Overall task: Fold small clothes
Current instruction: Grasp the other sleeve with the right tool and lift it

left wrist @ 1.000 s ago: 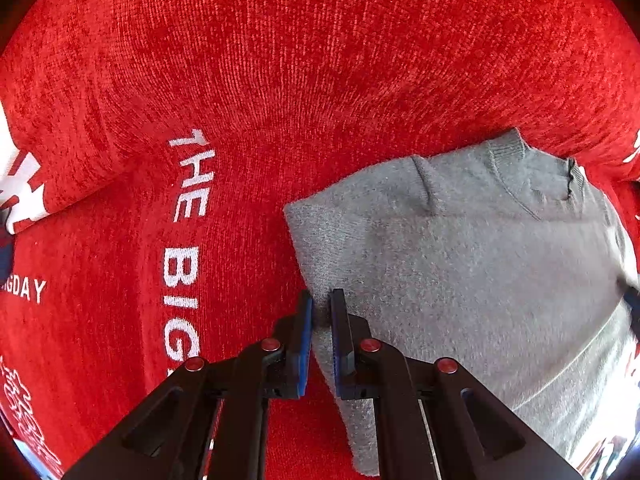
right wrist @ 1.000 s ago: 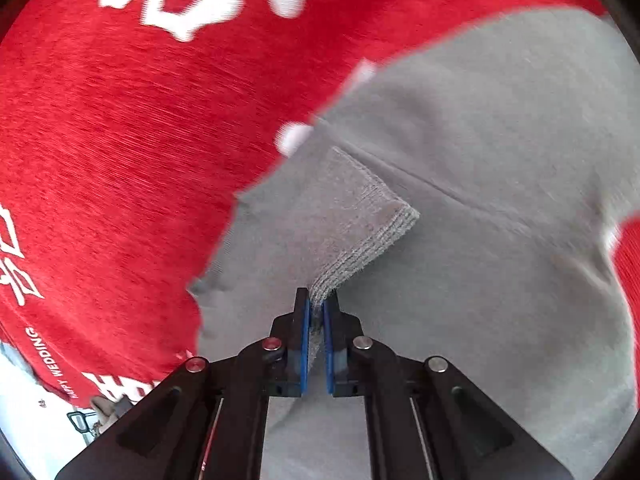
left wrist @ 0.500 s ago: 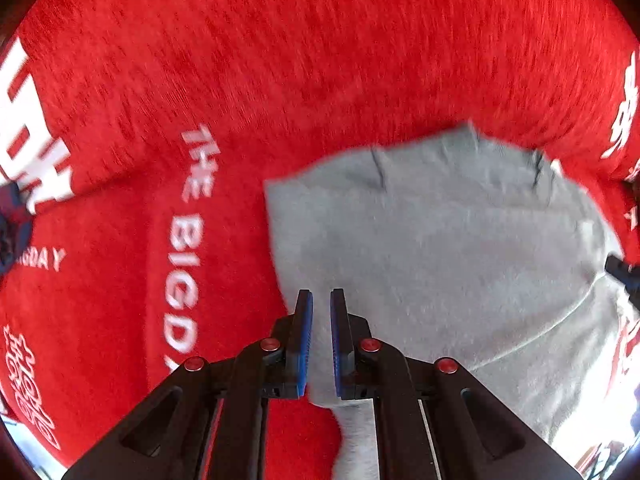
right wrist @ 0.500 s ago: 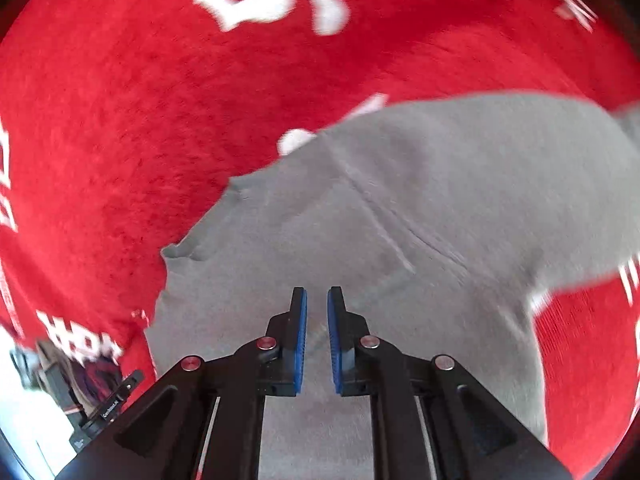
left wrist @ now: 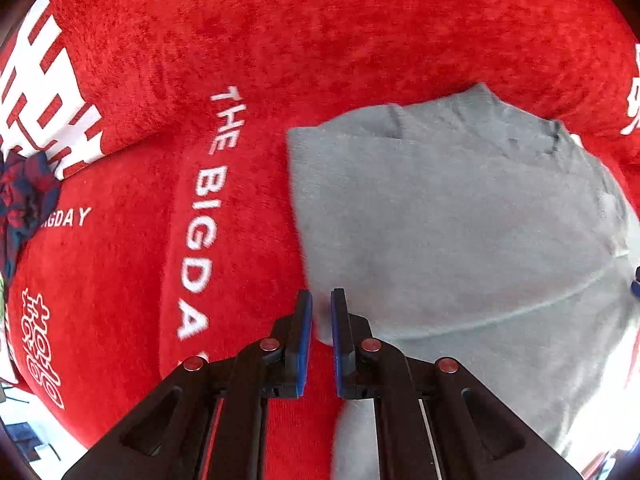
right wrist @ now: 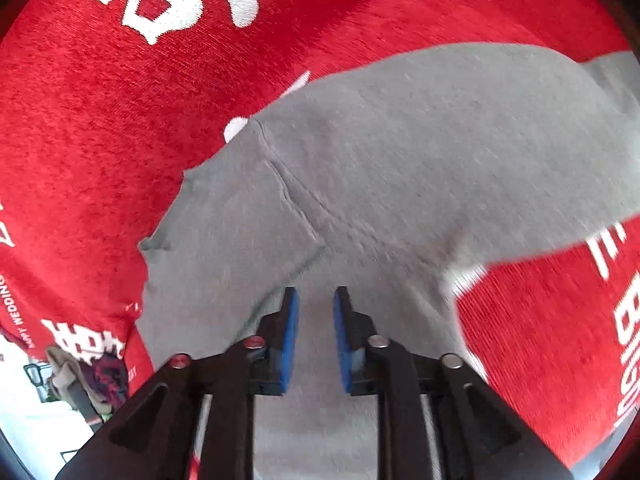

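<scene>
A small grey knit sweater (left wrist: 460, 220) lies flat on a red plush cloth (left wrist: 280, 40), partly folded, with its neckline at the far side in the left wrist view. My left gripper (left wrist: 321, 300) hovers over the sweater's left edge, shut, with nothing pinched between its pads. In the right wrist view the sweater (right wrist: 400, 152) fills the middle, a seam running diagonally across it. My right gripper (right wrist: 316, 300) hangs above the grey fabric with its jaws opening and nothing between them.
The red cloth (right wrist: 100, 120) bears white lettering and large white characters. A dark red-and-blue patterned garment (left wrist: 20, 200) lies at the cloth's left edge; bunched clothes (right wrist: 100, 376) show at the lower left in the right wrist view. Pale floor lies beyond the cloth's edge.
The right gripper let go of the grey cuff it held, rose, and its jaws spread apart; the sleeve now lies flat. The left gripper drew back, so more sweater and lettering show.
</scene>
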Demonstrator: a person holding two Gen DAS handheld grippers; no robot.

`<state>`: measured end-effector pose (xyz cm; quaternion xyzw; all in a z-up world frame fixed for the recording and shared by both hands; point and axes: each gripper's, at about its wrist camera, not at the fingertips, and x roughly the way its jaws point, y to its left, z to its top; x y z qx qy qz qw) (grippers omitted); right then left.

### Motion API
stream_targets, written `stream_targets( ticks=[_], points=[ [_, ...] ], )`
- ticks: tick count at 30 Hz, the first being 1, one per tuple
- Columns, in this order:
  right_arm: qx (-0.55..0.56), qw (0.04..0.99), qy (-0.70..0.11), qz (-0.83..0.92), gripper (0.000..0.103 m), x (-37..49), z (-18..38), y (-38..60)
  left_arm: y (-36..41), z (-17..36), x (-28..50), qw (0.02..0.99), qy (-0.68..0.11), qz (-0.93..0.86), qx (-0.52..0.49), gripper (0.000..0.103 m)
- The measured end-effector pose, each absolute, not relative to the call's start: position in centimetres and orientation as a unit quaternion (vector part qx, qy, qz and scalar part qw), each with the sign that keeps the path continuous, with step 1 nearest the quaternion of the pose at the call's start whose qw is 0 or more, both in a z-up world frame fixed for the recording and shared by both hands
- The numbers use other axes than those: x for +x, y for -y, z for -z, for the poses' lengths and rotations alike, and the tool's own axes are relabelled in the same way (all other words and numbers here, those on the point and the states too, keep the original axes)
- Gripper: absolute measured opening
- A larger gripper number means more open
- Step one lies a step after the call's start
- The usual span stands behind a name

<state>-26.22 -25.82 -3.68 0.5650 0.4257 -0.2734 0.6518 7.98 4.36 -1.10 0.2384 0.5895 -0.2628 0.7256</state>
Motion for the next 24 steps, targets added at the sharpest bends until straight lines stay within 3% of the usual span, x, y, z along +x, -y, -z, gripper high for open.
stream_targets(
  ticks=[2,7,9,18,19,20,21,24],
  points=[
    [0.568,0.652,-0.424,0.269,0.059,-27.4,3.0,25.4,-3.7,0.5,7.0,0.721,-0.592,0.27,0.239,0.011],
    [0.579,0.647,-0.429,0.25,0.061,-29.0,2.2,24.4,-0.9,0.0,3.0,0.701,-0.597,0.3,0.25,0.011],
    [0.588,0.641,-0.429,0.244,0.068,-29.8,2.0,24.1,0.0,-0.4,1.4,0.69,-0.605,0.311,0.246,0.011],
    [0.609,0.632,-0.417,0.236,0.079,-32.8,2.5,24.3,3.5,0.1,-3.2,0.668,-0.623,0.33,0.238,0.011],
    [0.611,0.632,-0.415,0.236,0.079,-33.1,2.5,24.4,3.8,0.1,-3.5,0.666,-0.624,0.332,0.238,0.026],
    [0.612,0.631,-0.413,0.236,0.079,-33.4,2.5,24.5,4.1,0.2,-3.8,0.663,-0.626,0.334,0.239,0.051],
    [0.614,0.631,-0.411,0.236,0.079,-33.7,2.5,24.6,4.6,0.3,-4.3,0.658,-0.63,0.334,0.243,0.103],
    [0.619,0.632,-0.404,0.234,0.08,-34.4,2.5,24.9,5.5,-0.5,-5.5,0.669,-0.611,0.339,0.254,0.101]
  ],
)
